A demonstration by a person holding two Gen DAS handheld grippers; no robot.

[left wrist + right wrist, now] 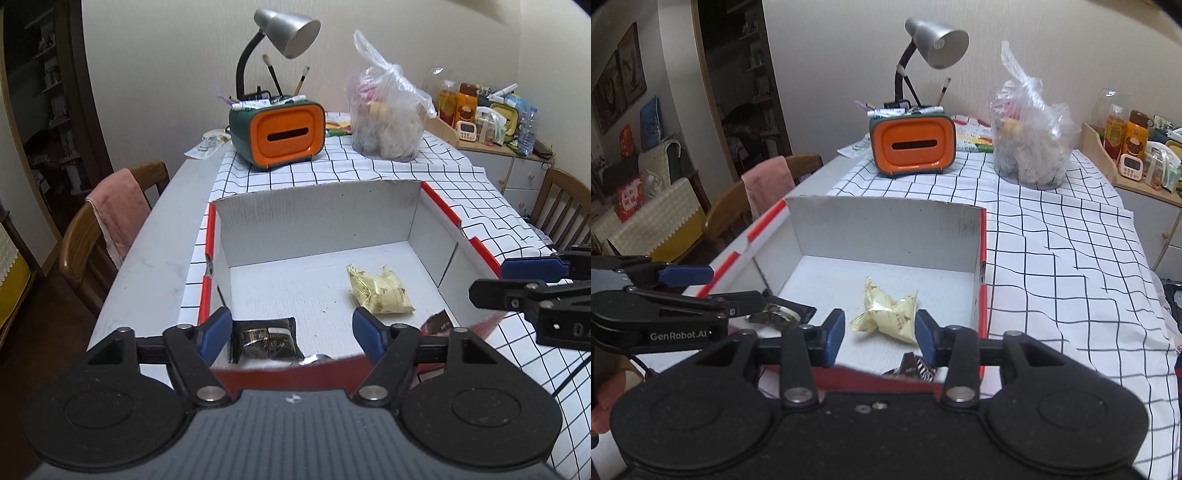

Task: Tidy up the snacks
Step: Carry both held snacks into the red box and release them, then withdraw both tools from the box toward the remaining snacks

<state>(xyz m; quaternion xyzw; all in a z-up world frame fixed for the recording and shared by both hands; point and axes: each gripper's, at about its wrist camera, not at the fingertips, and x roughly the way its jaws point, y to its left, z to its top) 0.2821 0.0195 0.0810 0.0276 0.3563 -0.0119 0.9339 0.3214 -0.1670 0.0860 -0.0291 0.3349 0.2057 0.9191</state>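
A white cardboard box with red edges (317,218) (886,225) lies open on the checked tablecloth. Inside lie a pale yellow snack packet (380,290) (888,314), a black snack packet (266,339) (779,314) and a dark brown wrapper (439,323) (916,367) at the near wall. My left gripper (291,334) is open and empty over the box's near edge, just above the black packet. My right gripper (879,336) is open and empty, its fingers on either side of the yellow packet's near end, above it. Each gripper shows from the side in the other's view.
An orange and green pen holder with a desk lamp (280,136) (912,144) and a clear bag of snacks (388,122) (1030,144) stand at the table's far end. Wooden chairs (99,236) (561,206) flank the table. A cluttered cabinet (1137,162) is at right.
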